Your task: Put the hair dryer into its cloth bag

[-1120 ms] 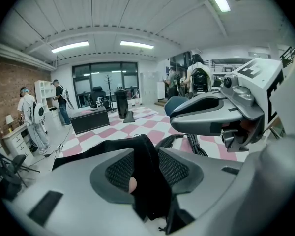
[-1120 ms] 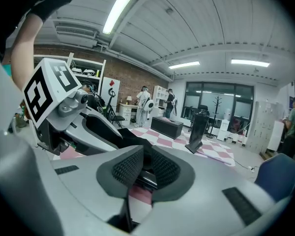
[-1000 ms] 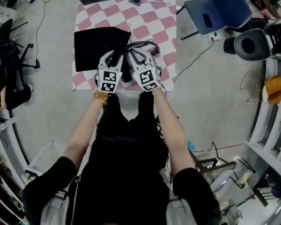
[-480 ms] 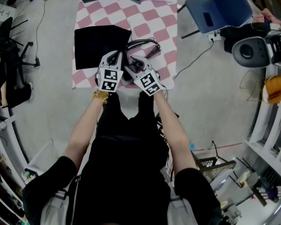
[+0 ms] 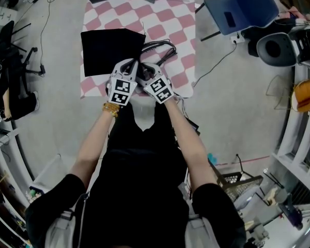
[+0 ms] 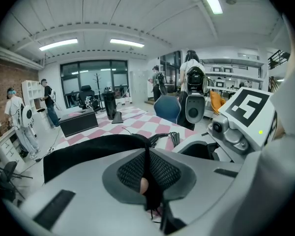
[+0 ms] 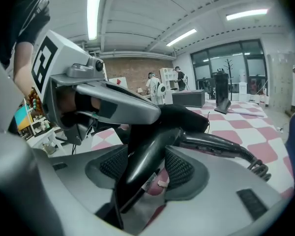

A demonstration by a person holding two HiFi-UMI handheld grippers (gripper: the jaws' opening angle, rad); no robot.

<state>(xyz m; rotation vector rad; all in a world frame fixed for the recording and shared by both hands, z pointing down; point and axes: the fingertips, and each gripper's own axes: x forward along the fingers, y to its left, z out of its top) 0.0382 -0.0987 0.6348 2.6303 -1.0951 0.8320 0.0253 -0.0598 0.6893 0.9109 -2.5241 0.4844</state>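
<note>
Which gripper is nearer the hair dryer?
Right. The right gripper has its jaws, just opening, either side of the hair dryer handle. The left gripper, jaws just closed on the bag edge, sits beside it.

We are seeing a black bag (image 5: pixel 111 50), a black hair dryer (image 7: pixel 147 151) with a black cord (image 5: pixel 160 48), a bench (image 5: pixel 170 19) covered in pink-and-white checks, a blue chair (image 5: pixel 240 6) and a pale grey floor (image 5: pixel 57 118).

glossy plastic hair dryer (image 7: pixel 148 151), matt cloth bag (image 5: pixel 109 50)
</note>
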